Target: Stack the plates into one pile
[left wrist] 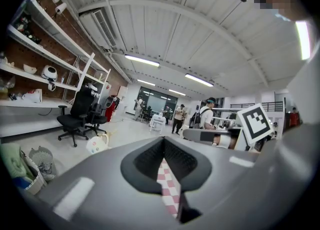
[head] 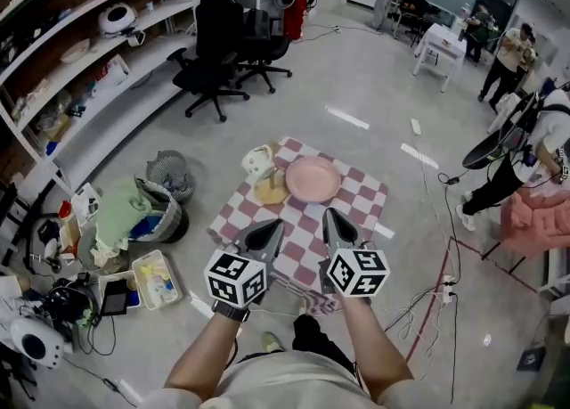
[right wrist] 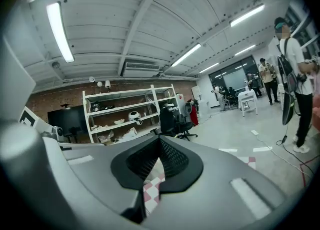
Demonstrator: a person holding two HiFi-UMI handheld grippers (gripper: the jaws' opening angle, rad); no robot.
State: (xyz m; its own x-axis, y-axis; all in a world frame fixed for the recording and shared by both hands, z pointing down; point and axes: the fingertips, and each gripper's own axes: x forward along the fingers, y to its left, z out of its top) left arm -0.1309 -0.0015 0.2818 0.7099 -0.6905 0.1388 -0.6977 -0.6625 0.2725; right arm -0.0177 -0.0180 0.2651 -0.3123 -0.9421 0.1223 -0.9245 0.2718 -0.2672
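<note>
Head view: nearest the camera, the person's forearms hold both tools low over the near edge of a pink-and-white checked cloth (head: 303, 229) spread on the grey floor. The left gripper (head: 270, 231) has its dark jaws brought together to a point, with nothing between them; in the left gripper view only a thin strip of cloth shows through them. The right gripper (head: 334, 220) is likewise closed and empty. Further along the cloth lies a round pink plate (head: 313, 179), with a smaller beige dish (head: 270, 191) touching its left side. A white kettle-shaped pot (head: 257, 163) stands just behind that dish. Beyond are black office chairs (head: 214, 51) and white shelving (head: 107, 42).
</note>
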